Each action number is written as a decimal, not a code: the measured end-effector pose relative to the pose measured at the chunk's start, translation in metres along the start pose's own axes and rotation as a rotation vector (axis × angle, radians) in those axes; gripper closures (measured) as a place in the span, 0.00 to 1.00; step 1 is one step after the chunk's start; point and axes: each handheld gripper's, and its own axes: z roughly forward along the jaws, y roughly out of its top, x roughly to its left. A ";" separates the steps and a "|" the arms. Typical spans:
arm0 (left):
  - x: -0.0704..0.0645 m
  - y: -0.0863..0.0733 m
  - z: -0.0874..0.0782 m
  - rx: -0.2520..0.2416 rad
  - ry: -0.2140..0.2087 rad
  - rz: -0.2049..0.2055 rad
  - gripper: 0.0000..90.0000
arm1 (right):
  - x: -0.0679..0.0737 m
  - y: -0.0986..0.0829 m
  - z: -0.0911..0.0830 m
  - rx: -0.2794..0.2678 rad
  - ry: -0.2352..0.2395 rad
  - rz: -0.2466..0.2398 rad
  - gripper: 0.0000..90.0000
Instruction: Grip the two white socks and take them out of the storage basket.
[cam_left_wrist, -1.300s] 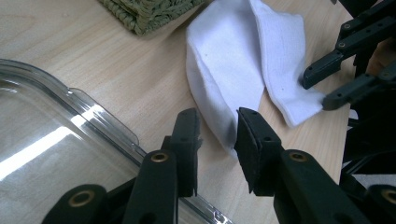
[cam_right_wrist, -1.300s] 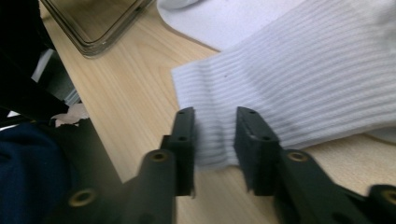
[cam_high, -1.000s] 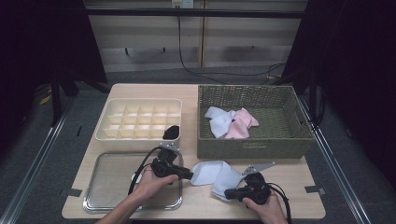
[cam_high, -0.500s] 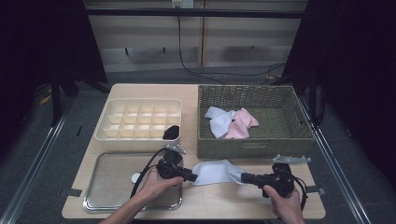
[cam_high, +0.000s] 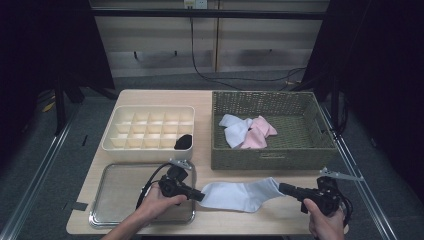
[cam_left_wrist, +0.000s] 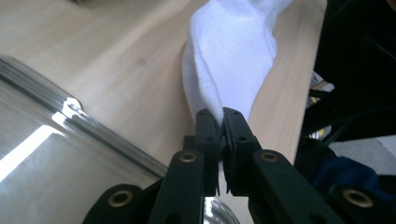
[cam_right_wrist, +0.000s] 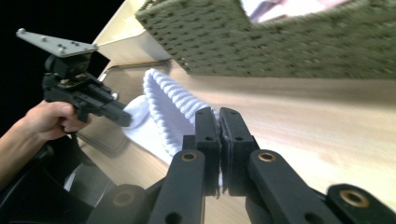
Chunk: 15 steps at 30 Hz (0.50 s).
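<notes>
We find bare tabletop (cam_high: 280, 220) open toward six o'clock of the stretched white sock (cam_high: 239, 194), while the wicker basket (cam_high: 270, 159) blocks twelve o'clock and the metal tray (cam_high: 117, 192) lies at nine o'clock.

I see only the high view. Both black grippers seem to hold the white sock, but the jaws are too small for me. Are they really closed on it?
Observer: Yes. In the left gripper view, the left gripper has its jaws pressed together on a pinched fold of the white sock.
Operator: And the right one?
Observer: The right gripper is also shut on the sock; its jaws pinch the ribbed cuff.
Operator: Is the sock lifted from the table?
Observer: I cannot tell. The cuff stands a little above the light wooden table, and the middle is hidden.
</notes>
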 end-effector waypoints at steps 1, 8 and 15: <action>0.001 0.001 0.000 -0.001 0.007 0.002 0.96 | -0.003 -0.002 -0.001 0.000 -0.008 0.006 0.96; 0.007 0.006 0.010 -0.007 0.035 -0.019 0.91 | -0.036 -0.015 0.003 0.004 -0.073 0.085 0.96; 0.013 0.008 0.011 -0.020 0.050 -0.030 0.86 | -0.046 -0.016 0.008 0.008 -0.124 0.074 0.92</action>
